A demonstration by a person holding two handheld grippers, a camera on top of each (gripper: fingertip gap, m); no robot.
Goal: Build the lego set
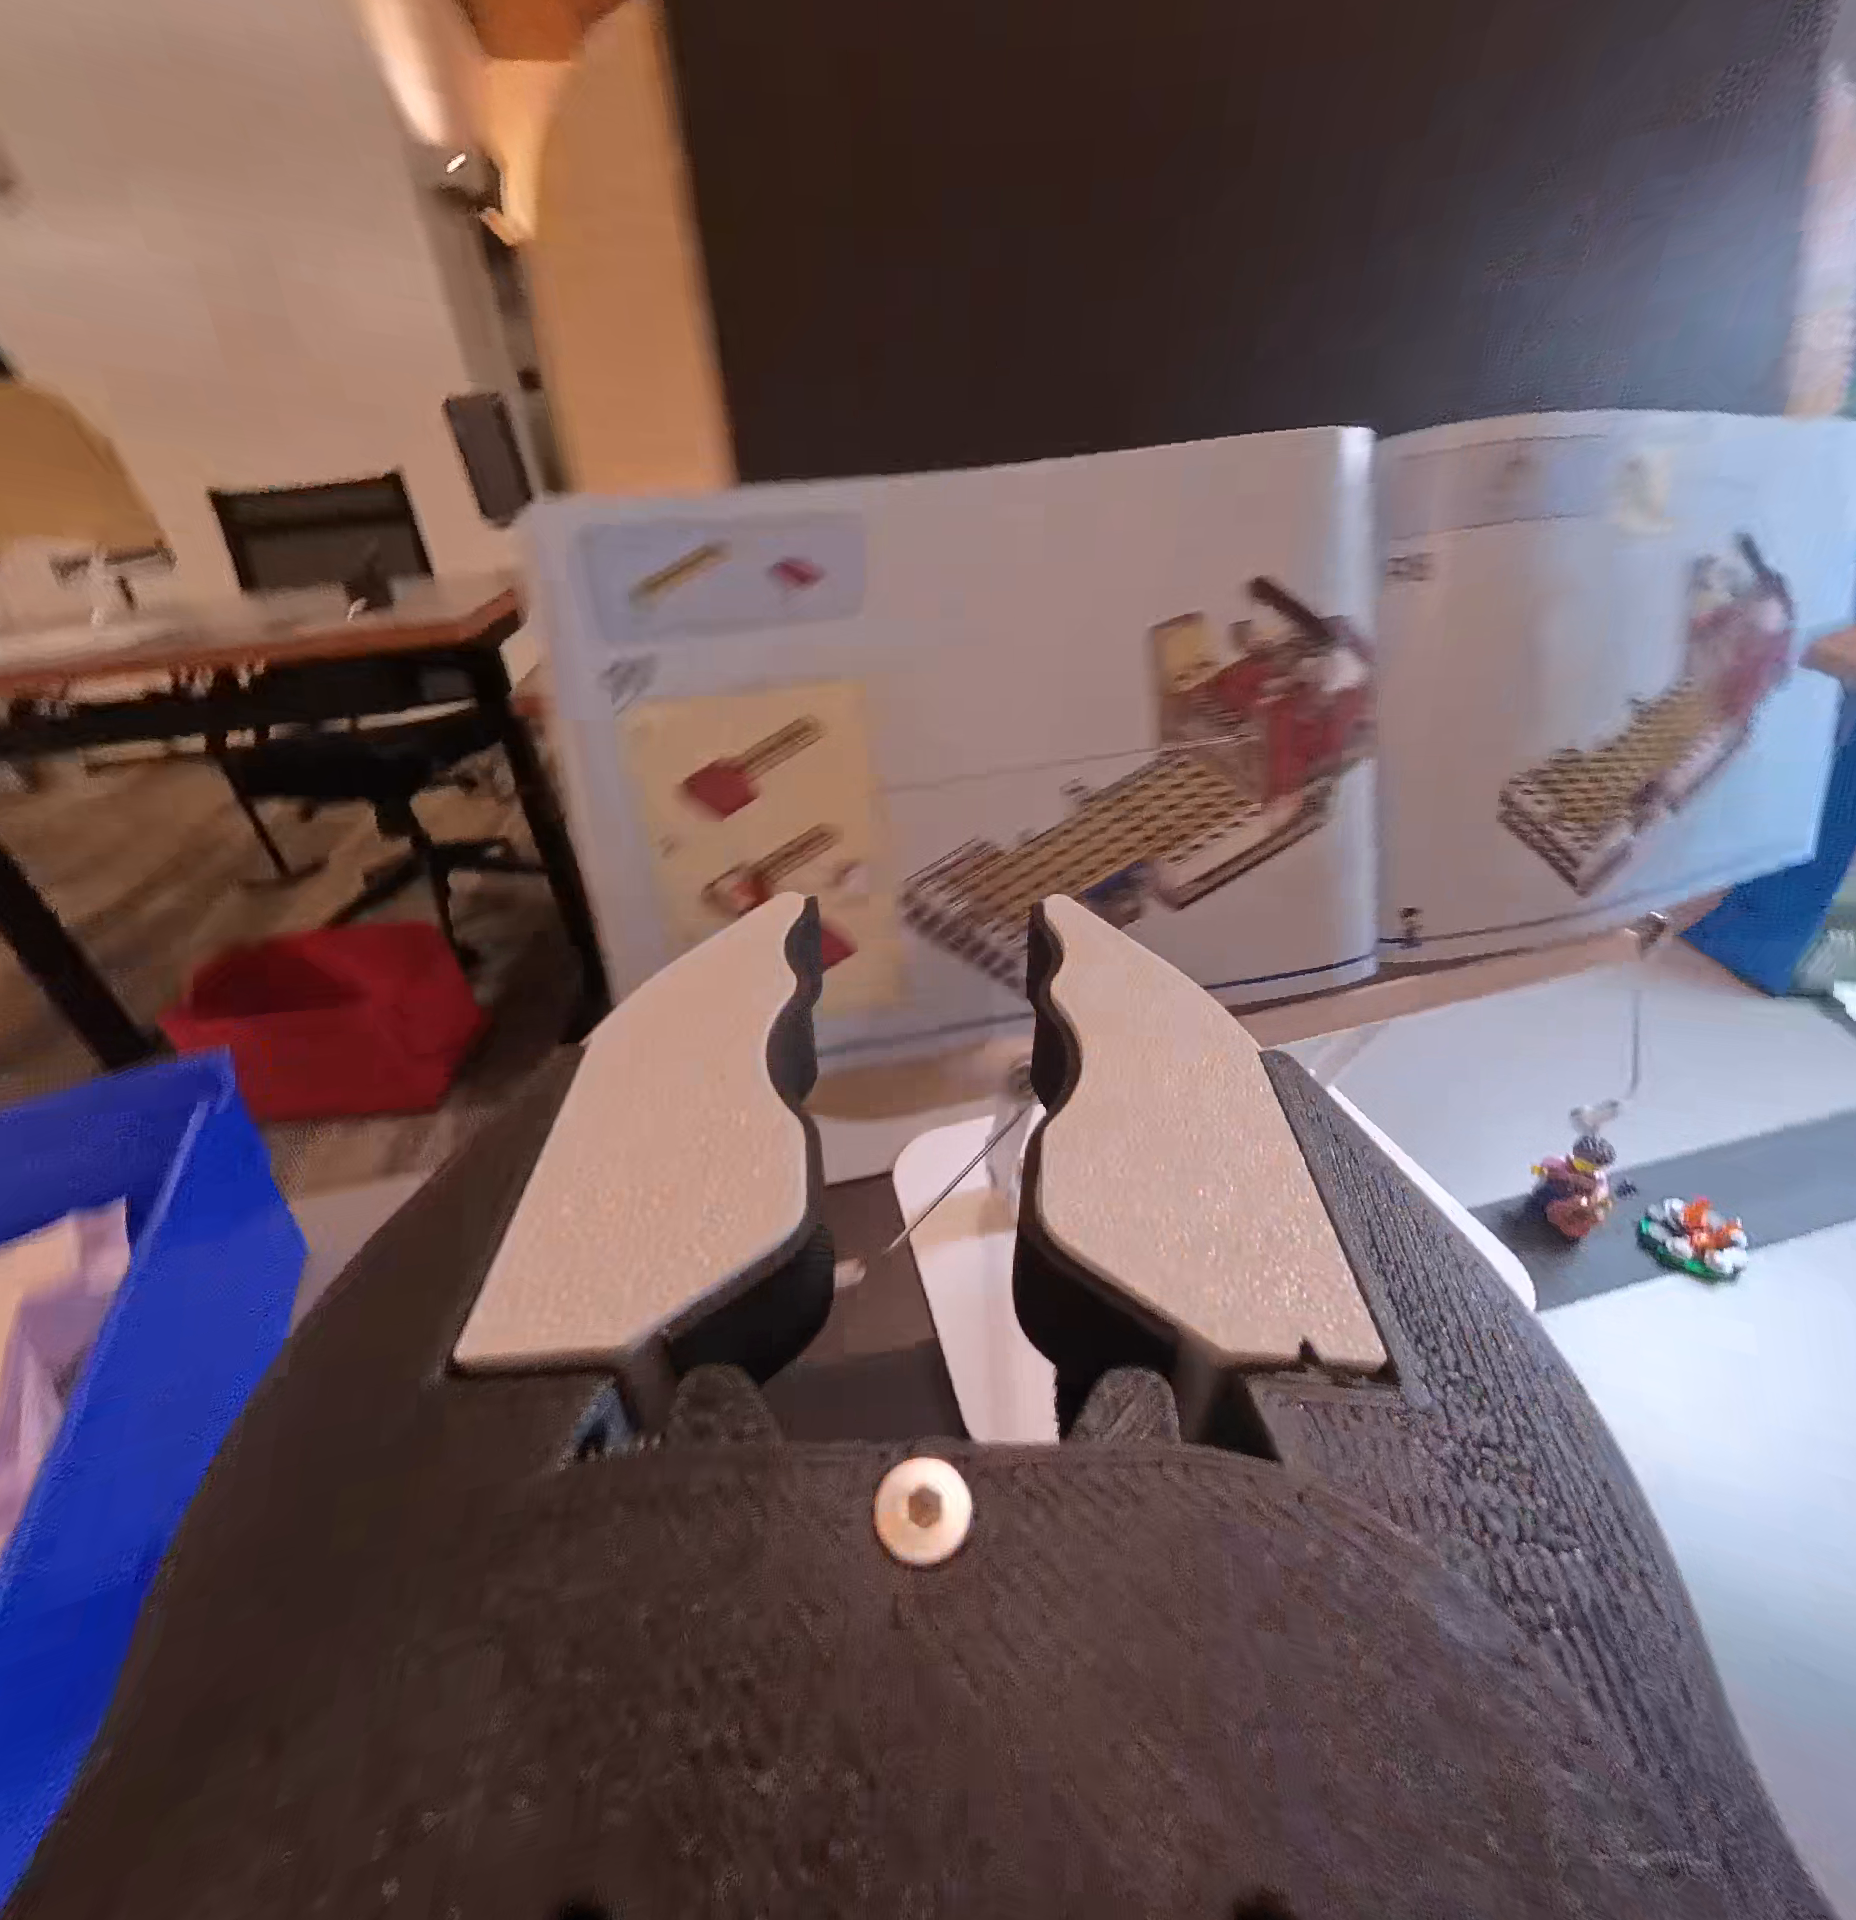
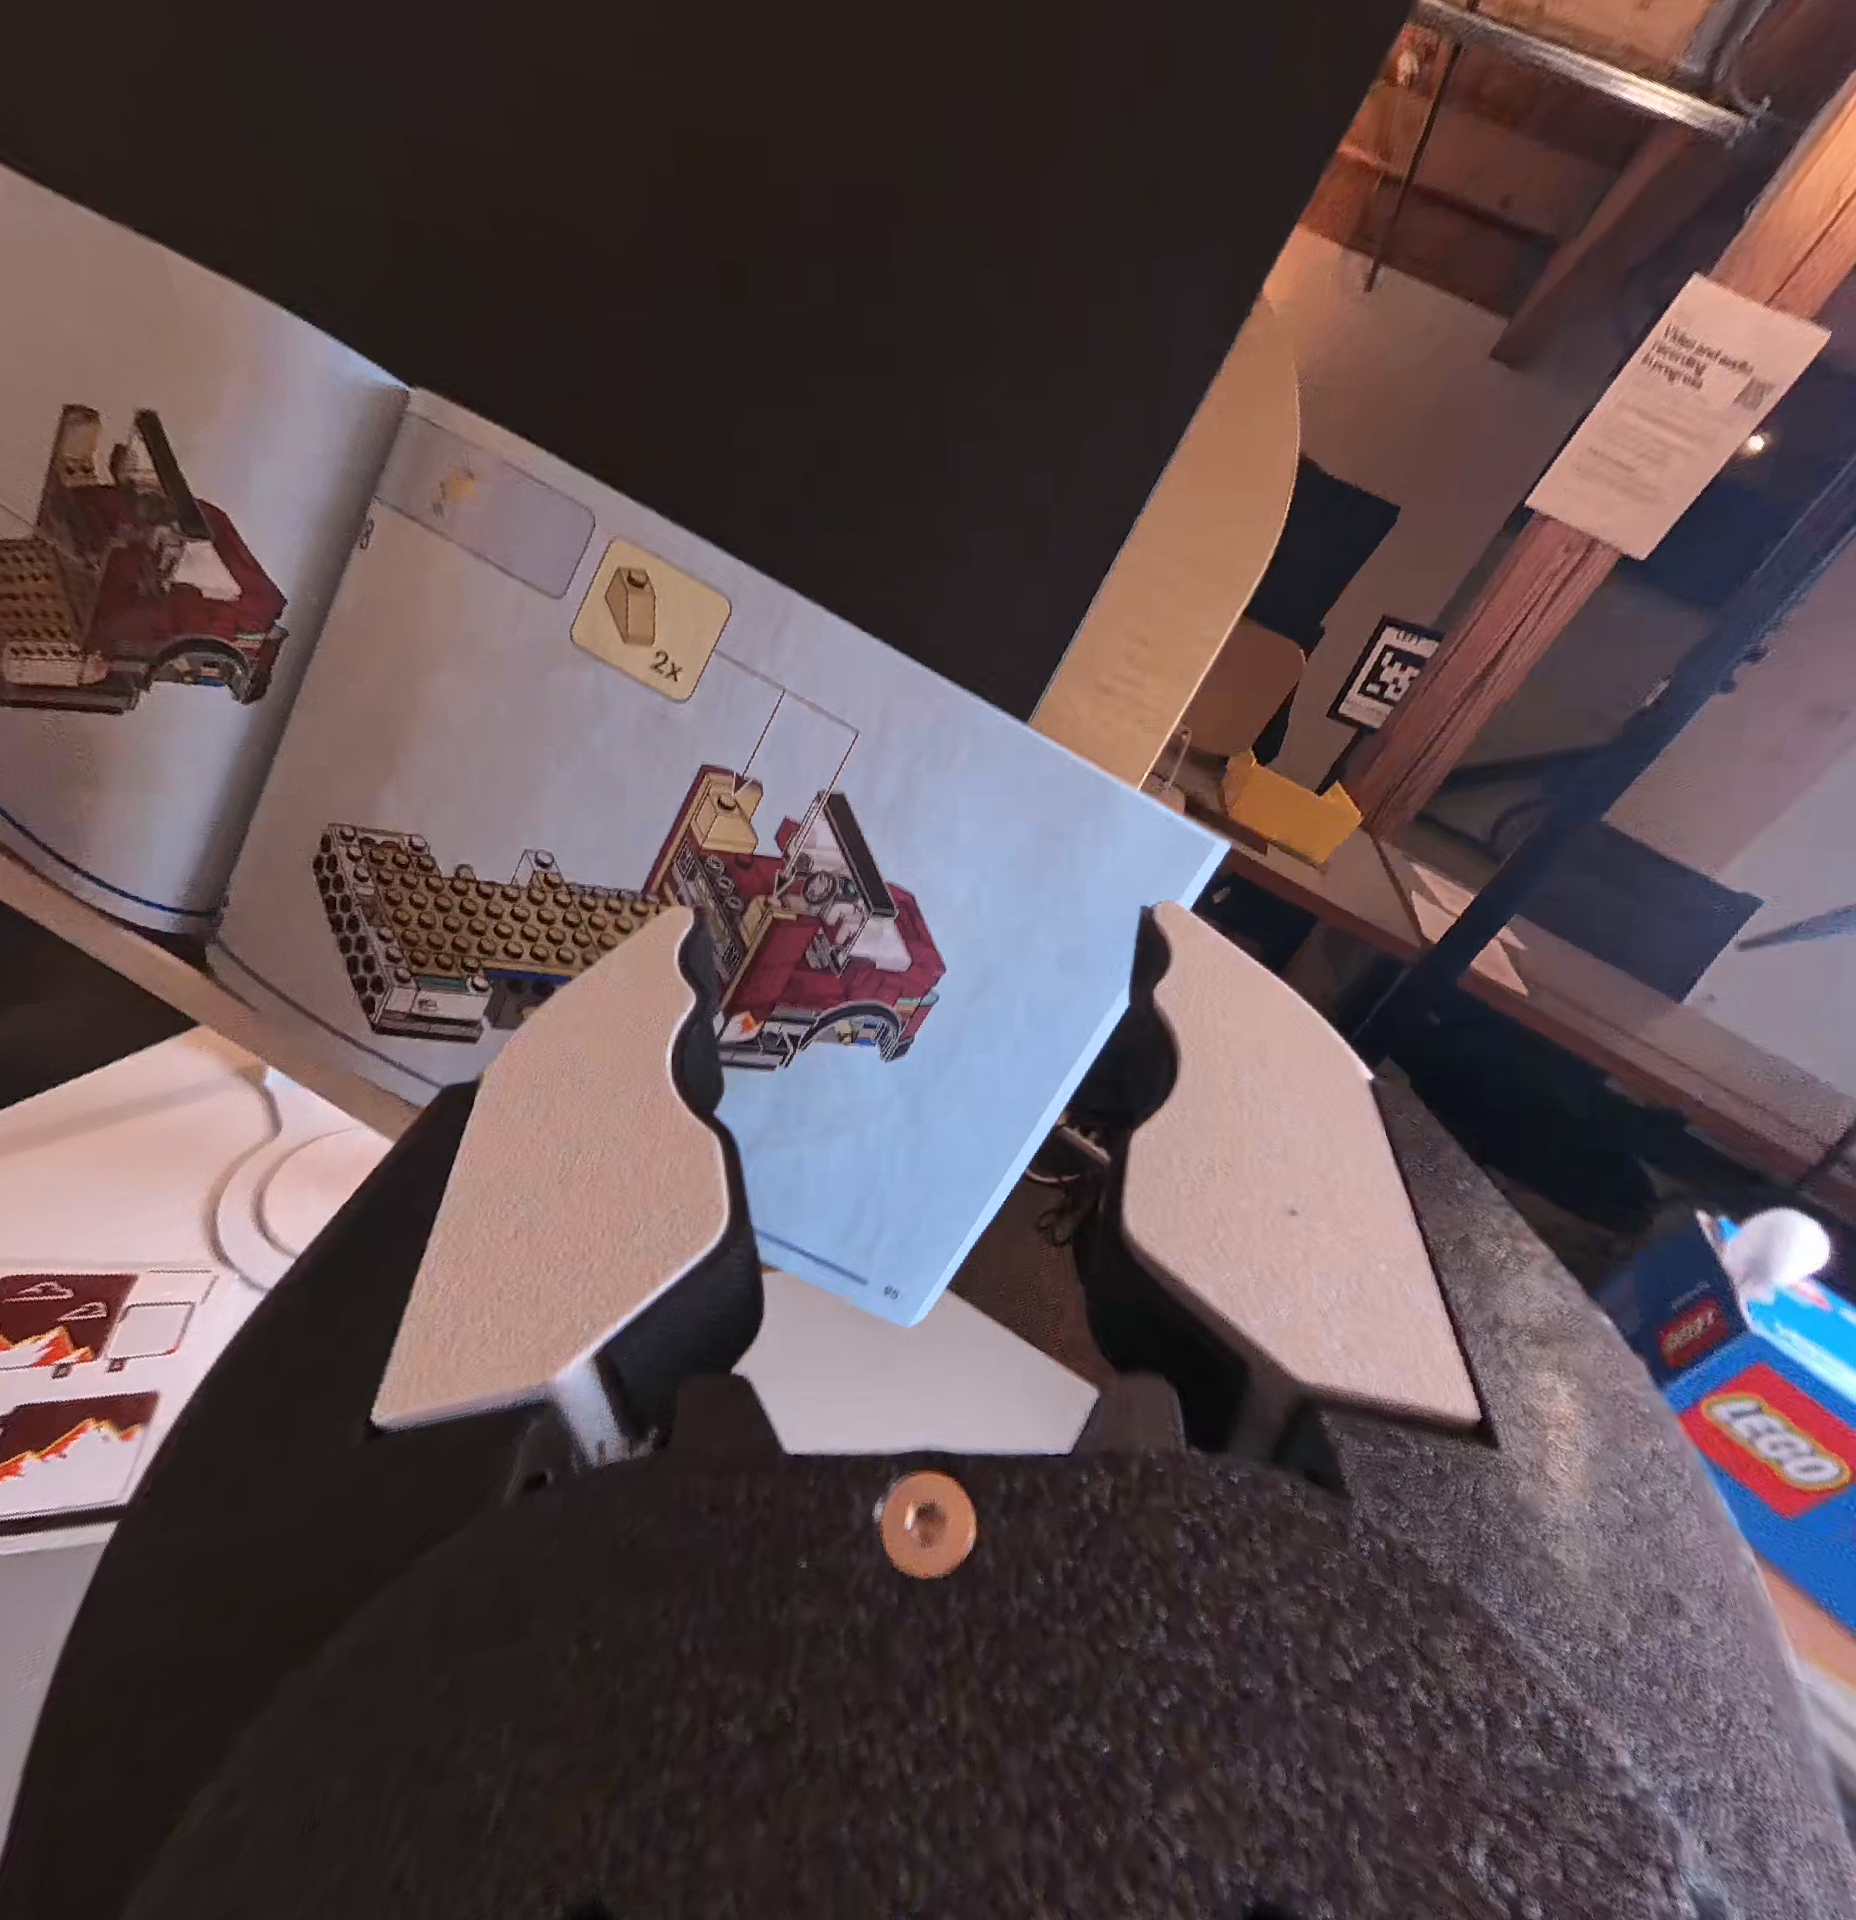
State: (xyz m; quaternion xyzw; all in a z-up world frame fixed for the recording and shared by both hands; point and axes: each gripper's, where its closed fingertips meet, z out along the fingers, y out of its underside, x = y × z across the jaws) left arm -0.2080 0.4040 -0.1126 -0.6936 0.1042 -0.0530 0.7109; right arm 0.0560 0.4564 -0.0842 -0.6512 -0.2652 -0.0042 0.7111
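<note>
Both grippers, left (image 1: 924,925) and right (image 2: 919,935), empty, fingers apart; instruction booklet (image 2: 550,852) at 12 o'clock, right nearer.

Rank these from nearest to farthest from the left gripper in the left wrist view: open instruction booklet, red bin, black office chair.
From the left gripper, empty and open:
1. Open instruction booklet, propped upright straight ahead.
2. Red bin, on the floor, ahead to the left.
3. Black office chair, behind the far desk, upper left.
</note>
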